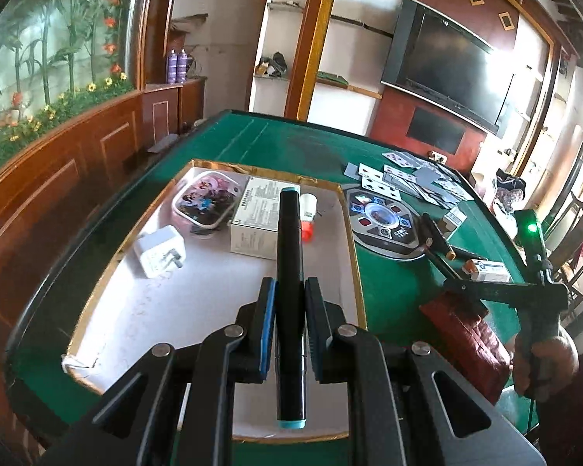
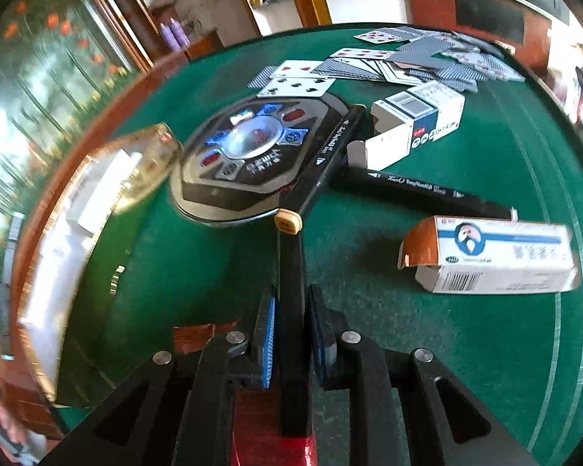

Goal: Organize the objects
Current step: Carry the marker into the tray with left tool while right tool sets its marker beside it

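My left gripper (image 1: 290, 303) squeezes a teal-capped marker (image 1: 290, 272) above the gold-edged tray (image 1: 353, 233) — I think it drops in next. Right of the tray, my right gripper (image 2: 291, 318) squeezes a tan-capped marker (image 2: 291, 272) above the green table (image 2: 369, 310).

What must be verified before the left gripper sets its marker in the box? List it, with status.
1. Left gripper clamped on teal-capped marker: ok.
2. Marker above the gold-rimmed box: ok.
3. Open landing spot on the box floor, nearer than charger and white carton: ok.
4. Height above the box floor: cannot tell.
5. Right gripper outside the box, shut on tan-capped marker: ok.
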`<state>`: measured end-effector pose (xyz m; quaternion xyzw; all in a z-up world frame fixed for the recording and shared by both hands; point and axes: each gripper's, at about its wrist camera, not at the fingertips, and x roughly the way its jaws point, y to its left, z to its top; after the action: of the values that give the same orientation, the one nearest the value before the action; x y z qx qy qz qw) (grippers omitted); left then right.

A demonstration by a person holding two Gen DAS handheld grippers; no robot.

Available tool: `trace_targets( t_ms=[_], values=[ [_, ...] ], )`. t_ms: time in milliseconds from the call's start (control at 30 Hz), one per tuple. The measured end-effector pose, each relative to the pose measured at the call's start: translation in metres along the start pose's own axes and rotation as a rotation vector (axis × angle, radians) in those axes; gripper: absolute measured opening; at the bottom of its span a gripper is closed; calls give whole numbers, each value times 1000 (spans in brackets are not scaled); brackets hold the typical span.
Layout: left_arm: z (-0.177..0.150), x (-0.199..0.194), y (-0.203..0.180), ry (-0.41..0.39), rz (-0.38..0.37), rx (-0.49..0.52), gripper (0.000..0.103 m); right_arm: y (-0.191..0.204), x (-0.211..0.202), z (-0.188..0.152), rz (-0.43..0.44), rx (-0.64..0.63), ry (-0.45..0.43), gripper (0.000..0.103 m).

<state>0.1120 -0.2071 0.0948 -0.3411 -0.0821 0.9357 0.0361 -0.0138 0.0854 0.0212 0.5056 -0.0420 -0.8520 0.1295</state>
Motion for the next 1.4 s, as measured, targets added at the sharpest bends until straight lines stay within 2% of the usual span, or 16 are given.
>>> trace_targets(
  t_ms=[67, 300, 400, 533, 700, 833, 1000, 1133, 1200, 1267, 1300, 1367, 1400],
  values=[
    [-2, -4, 6, -5, -11, -10, 15, 3, 1, 1, -11, -11, 3, 16],
    [-9, -11, 32, -2, -12, -45, 15, -5, -25, 1, 270, 175, -34, 16],
    [-7, -3, 45, 33, -19, -66, 15, 9, -32, 4, 345, 200, -25, 16],
    [-1, 12, 51, 75, 1, -35, 15, 47, -36, 15, 421, 182, -1, 16],
    [9, 40, 61, 156, 6, -35, 14, 113, -17, 22, 442, 121, 54, 17],
    [15, 59, 69, 200, 56, -27, 14, 157, 11, 22, 451, 84, 121, 17],
    [13, 83, 78, 264, 84, -29, 14, 189, 47, 18, 447, 73, 196, 17],
    [10, 85, 83, 249, 67, -47, 15, 207, 62, 17, 422, 51, 228, 17],
    [11, 79, 87, 225, 52, -68, 20, 213, 66, 17, 415, 37, 238, 17],
    [12, 67, 93, 187, 38, -93, 39, 218, 69, 16, 408, 22, 250, 17],
    [13, 61, 95, 166, 43, -97, 44, 221, 71, 16, 403, 19, 256, 17],
    [14, 44, 98, 113, 61, -108, 59, 226, 75, 17, 393, 14, 266, 17],
    [14, 36, 99, 93, 67, -115, 62, 229, 77, 16, 388, 10, 273, 17]
  ],
)
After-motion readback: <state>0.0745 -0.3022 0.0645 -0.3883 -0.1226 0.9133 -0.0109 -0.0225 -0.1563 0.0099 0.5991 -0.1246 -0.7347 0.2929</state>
